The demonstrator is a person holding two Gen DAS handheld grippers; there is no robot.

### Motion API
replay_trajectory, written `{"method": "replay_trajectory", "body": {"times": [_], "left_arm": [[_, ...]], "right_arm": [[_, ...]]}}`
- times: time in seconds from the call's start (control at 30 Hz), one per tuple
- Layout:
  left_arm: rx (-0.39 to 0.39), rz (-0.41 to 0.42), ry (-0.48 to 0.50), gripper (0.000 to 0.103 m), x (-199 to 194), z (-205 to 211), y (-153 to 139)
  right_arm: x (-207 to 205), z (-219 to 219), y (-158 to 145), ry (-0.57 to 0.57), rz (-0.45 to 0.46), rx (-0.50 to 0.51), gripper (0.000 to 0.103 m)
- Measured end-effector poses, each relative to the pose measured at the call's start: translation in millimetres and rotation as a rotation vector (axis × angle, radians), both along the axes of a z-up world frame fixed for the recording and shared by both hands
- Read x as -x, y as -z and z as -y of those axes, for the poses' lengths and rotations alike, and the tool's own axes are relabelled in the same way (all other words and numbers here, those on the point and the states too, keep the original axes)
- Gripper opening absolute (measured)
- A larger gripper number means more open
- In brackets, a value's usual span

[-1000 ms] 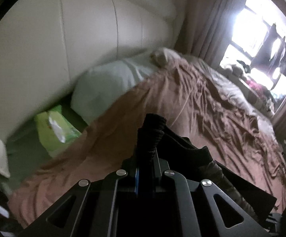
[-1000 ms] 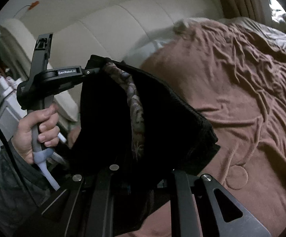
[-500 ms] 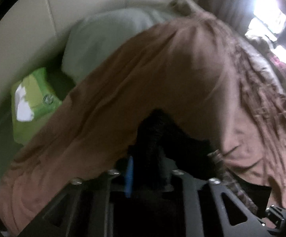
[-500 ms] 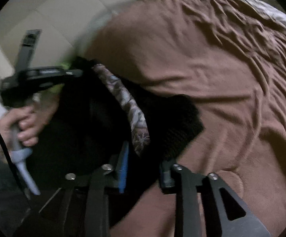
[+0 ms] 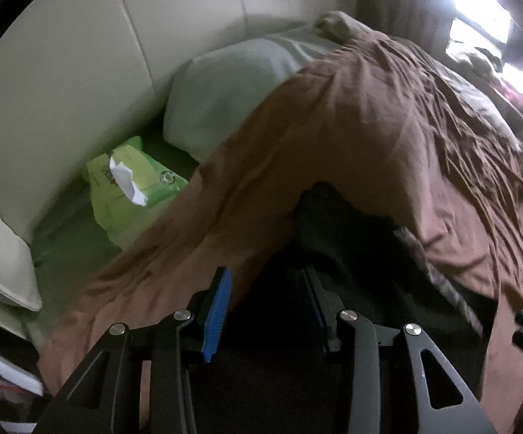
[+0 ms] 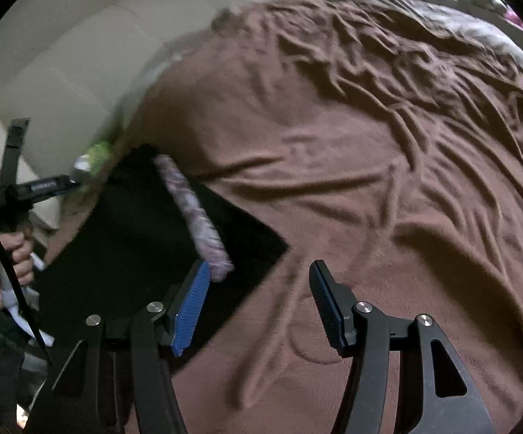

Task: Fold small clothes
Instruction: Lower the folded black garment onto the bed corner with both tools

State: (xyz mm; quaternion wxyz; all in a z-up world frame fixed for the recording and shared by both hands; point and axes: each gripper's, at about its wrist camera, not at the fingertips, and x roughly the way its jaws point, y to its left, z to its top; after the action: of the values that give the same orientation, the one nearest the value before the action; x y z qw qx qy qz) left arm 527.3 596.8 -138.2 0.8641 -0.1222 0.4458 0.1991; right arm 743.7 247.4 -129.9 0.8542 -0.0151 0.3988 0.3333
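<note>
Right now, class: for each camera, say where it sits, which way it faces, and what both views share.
Left wrist: sits on left gripper, facing down over black garment toward headboard.
Right wrist: sits on right gripper, facing the bed; the person's left hand shows.
Shared: the garment, brown blanket; both grippers' jaws opening.

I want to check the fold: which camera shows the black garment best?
The right wrist view: the black garment lies flat on the brown blanket, patterned band visible. The left wrist view shows only a dark, partly hidden part.
</note>
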Motion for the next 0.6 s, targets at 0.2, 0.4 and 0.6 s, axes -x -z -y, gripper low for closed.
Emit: {"method": "replay_trajectory", "body": {"times": [0.2,0.4,0.6], "left_arm": [[-0.024,-0.116,0.004,0.042,5.4,-2.0,24.4],[0.023,-0.164,-0.036,0.042,36.0,-6.6,52.8],[0.007,-0.180,-0.071,0.042,68.7,-7.1,55.5]], "right_arm": [[27.8,-24.9,0.8,-0.099,0.007,0.012,0.043],[41.6,-47.9,13.3,-0.132,-0.009,0.054,0.042],[62.1,-74.4,19.6,-0.140,-0.010,0.069,0.042]]}}
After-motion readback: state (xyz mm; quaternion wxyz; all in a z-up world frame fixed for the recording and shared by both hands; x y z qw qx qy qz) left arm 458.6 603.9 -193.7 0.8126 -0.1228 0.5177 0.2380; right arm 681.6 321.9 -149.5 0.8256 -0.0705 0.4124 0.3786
